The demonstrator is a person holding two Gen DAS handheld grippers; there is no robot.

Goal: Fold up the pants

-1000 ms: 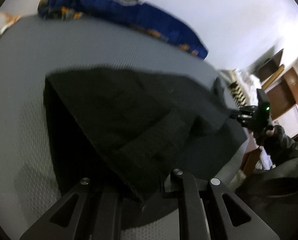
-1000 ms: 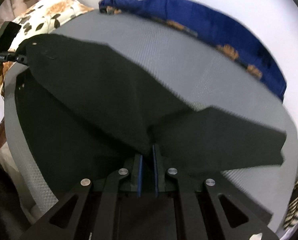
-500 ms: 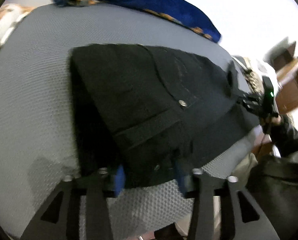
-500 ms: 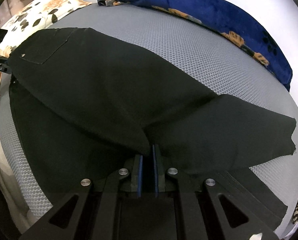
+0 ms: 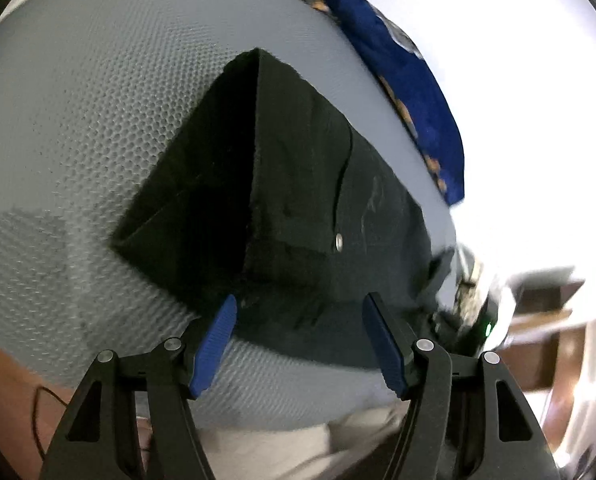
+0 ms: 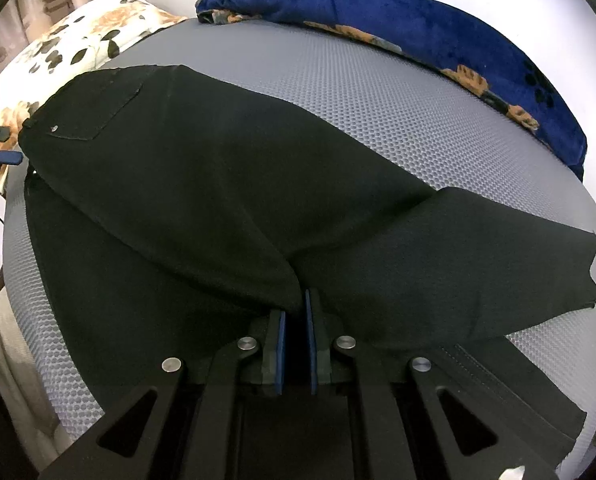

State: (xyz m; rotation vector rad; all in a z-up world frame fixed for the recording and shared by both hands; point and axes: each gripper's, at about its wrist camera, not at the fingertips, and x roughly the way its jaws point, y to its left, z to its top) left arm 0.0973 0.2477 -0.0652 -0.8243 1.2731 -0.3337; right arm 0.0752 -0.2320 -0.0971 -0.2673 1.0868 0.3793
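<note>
Black pants lie folded lengthwise on the grey mesh mat, with the waist and a buttoned back pocket at the far left. My right gripper is shut on a fold of the pants' cloth near the crotch, and one leg spreads out to the right. In the left wrist view the waist end of the pants rests on the mat. My left gripper hangs just in front of it with its jaws opening; the waistband edge shows between the blue pads, which do not touch it.
A blue blanket with orange prints lines the mat's far edge. A floral pillow lies at the back left. Brown wooden furniture stands beyond the mat's right side. Pale bedding hangs below the mat's near edge.
My left gripper has let go of the waist end, opened wide and rolled; the waist has dropped flat onto the mat. The right gripper has stayed shut on the cloth.
</note>
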